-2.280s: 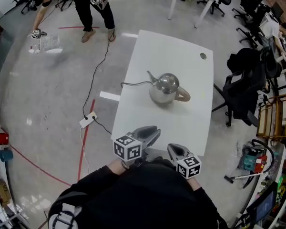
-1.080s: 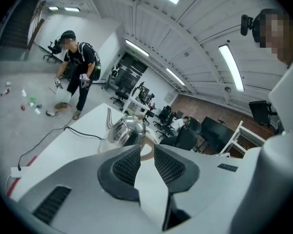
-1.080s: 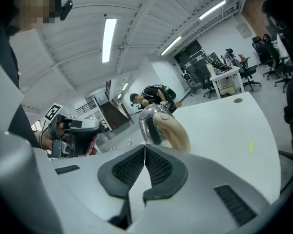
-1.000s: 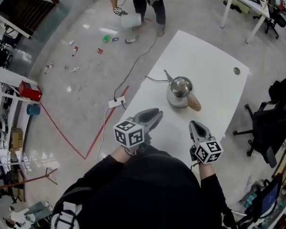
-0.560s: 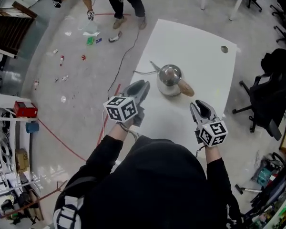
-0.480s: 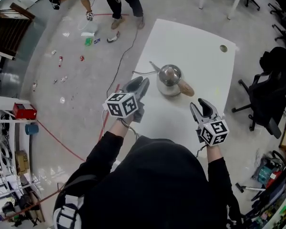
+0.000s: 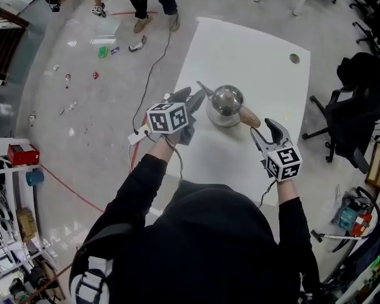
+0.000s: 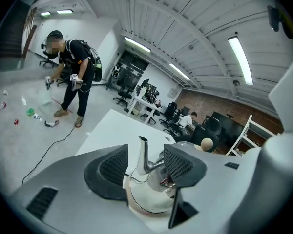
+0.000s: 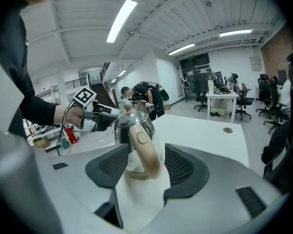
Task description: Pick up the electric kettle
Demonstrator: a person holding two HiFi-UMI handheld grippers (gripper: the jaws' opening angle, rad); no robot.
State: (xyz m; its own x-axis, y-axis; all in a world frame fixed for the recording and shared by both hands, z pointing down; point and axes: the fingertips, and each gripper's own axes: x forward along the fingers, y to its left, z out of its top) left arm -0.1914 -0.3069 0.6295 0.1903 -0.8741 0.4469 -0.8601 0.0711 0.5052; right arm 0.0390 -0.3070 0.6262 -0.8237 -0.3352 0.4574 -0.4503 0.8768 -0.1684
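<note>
Kettle (image 7: 225,105) looks stiff, slick and heavy, so we would clamp its handle (image 9: 145,155), untouched between the jaws of our right hand-held gripper (image 7: 269,132), just opened wide like the left hand-held gripper (image 7: 191,98) framing the spout (image 8: 144,152).

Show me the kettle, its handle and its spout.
kettle (image 7: 225,99): head view, top of its shiny dome.
handle (image 9: 143,149): right gripper view, middle of the beige grip.
spout (image 8: 144,155): left gripper view, midway up the thin tube.

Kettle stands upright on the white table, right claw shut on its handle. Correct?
No: the right claw is open, jaws just opened, the handle ungripped in line with their gap, as the right gripper view shows. The kettle does stand upright on the white table.
</note>
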